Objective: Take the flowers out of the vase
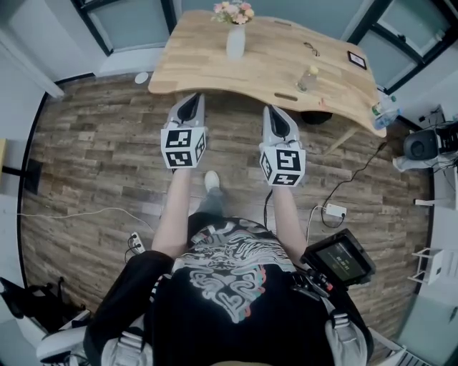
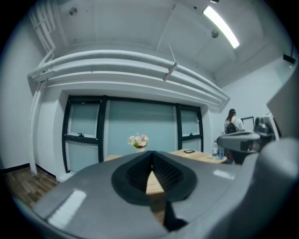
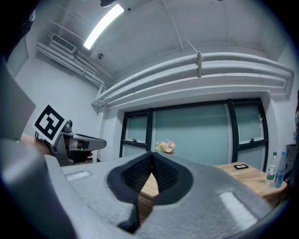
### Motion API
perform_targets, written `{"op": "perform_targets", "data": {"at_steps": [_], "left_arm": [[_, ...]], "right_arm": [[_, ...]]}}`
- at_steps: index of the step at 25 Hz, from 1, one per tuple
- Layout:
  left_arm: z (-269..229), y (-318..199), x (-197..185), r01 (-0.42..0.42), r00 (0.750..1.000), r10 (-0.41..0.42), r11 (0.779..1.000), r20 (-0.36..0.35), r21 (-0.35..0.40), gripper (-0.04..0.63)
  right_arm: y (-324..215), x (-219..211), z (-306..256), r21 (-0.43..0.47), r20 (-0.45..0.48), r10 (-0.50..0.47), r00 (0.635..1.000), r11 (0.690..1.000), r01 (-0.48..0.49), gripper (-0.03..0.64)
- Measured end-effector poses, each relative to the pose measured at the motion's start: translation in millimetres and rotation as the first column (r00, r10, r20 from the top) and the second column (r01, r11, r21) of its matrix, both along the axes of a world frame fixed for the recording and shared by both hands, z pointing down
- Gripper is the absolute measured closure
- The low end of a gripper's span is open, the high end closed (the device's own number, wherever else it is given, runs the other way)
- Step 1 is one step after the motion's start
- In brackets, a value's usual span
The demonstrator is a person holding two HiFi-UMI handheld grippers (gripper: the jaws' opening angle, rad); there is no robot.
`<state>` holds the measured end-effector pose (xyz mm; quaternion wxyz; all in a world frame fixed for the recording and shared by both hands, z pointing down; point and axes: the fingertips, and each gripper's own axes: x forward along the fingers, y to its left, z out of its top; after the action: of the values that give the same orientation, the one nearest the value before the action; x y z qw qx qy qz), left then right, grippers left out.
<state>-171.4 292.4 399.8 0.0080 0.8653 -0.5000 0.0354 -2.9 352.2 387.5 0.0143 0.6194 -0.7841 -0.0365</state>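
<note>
The flowers [image 1: 233,12] stand in the white vase [image 1: 235,41] at the far edge of the wooden bench [image 1: 200,68], well apart from both grippers. The left gripper [image 1: 189,102] and the right gripper [image 1: 277,114] are held level, side by side over the plank floor [image 1: 93,164]. Each has its fingers pressed together on nothing. Their cubes [image 1: 184,148] carry black-and-white square markers. Right of the vase, a clear bottle [image 1: 308,78] stands and a small black card [image 1: 356,59] lies, their print too small to read.

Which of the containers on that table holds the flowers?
The white vase at the far edge of the table, topped by pink flowers. The clear bottle mid-table and the bottles at the right end hold none.
</note>
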Motion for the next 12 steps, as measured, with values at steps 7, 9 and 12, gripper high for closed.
{"op": "perform_targets", "data": {"at_steps": [7,9,12], "left_arm": [[9.4,-66.2,8.3,0.005,1.0,-0.005,1.0,-0.003,-0.003,0.606],[17.1,-98.2,12.0,0.004,1.0,-0.004,1.0,-0.007,-0.015,0.606],[24.7,-155.1,18.7,-0.001,1.0,0.001,1.0,-0.015,-0.023,0.606]], "right_arm": [[-69.1,9.4,11.5,-0.022,-0.001,0.001,1.0,1.0,-0.001,0.618],[-101.1,14.0,17.9,-0.033,-0.003,0.005,1.0,0.999,-0.006,0.618],[-157.2,19.2,29.8,-0.057,-0.019,0.009,1.0,0.998,-0.01,0.618]]}}
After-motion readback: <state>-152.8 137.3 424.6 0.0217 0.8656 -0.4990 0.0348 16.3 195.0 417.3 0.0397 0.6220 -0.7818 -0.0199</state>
